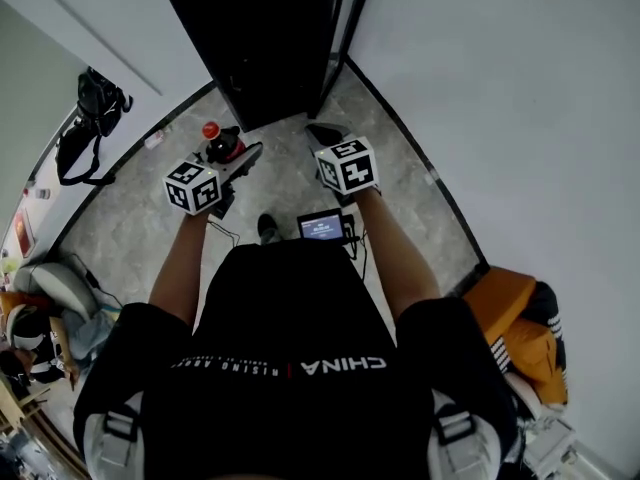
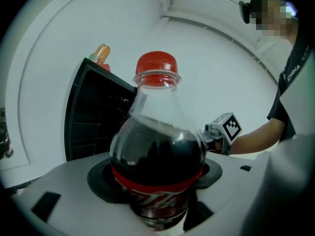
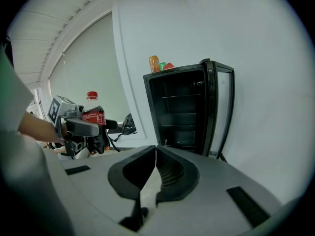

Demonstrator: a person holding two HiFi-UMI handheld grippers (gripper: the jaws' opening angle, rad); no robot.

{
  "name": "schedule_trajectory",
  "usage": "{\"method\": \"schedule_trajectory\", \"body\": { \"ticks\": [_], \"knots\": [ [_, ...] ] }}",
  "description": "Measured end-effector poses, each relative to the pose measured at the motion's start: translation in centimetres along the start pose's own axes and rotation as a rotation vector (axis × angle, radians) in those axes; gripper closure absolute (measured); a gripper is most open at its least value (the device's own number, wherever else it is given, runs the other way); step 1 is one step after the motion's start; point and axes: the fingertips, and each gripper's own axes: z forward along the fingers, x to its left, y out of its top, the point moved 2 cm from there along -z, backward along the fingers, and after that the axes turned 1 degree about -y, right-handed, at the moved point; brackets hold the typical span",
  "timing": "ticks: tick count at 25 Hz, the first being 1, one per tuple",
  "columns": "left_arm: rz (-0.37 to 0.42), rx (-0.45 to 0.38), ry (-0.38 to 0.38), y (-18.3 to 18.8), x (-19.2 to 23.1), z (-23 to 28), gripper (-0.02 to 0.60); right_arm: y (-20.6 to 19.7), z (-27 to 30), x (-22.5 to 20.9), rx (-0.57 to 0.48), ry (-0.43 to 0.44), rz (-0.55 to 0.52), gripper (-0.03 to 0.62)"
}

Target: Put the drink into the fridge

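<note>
A cola bottle (image 2: 156,146) with a red cap (image 2: 156,65) and red label stands upright between the jaws of my left gripper (image 2: 157,191), which is shut on its lower body. In the head view that gripper (image 1: 232,153) holds the bottle (image 1: 218,143) over the floor, just short of the black fridge (image 1: 265,38). The fridge (image 3: 189,109) is open, with dark bare shelves showing and its glass door (image 3: 224,107) swung to the right. My right gripper (image 3: 155,166) is shut on nothing, pointing at the fridge from the right of the bottle (image 3: 92,117). The same right gripper (image 1: 325,133) appears in the head view.
An orange bottle (image 3: 154,63) and other small items stand on top of the fridge. A black bag (image 1: 92,118) hangs on the left wall. An orange bag (image 1: 515,313) lies by the right wall, and clutter sits at the lower left. White walls close in on both sides.
</note>
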Motion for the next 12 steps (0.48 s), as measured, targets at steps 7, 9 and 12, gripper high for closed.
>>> {"method": "schedule_trajectory", "body": {
  "ticks": [7,9,12],
  "knots": [
    [0.000,0.033,-0.058,1.6,4.5,-1.1,0.267,2.7,3.4,1.5,-0.009,-0.052,0.022,0.579],
    [0.001,0.045,-0.068,1.3,5.6,-1.0,0.267,2.6,4.1,1.4,-0.011,-0.065,0.042,0.579],
    [-0.018,0.053,-0.078,1.1,6.4,-0.9,0.267,2.2,4.3,1.3,0.010,-0.080,0.053,0.579]
  ]
}}
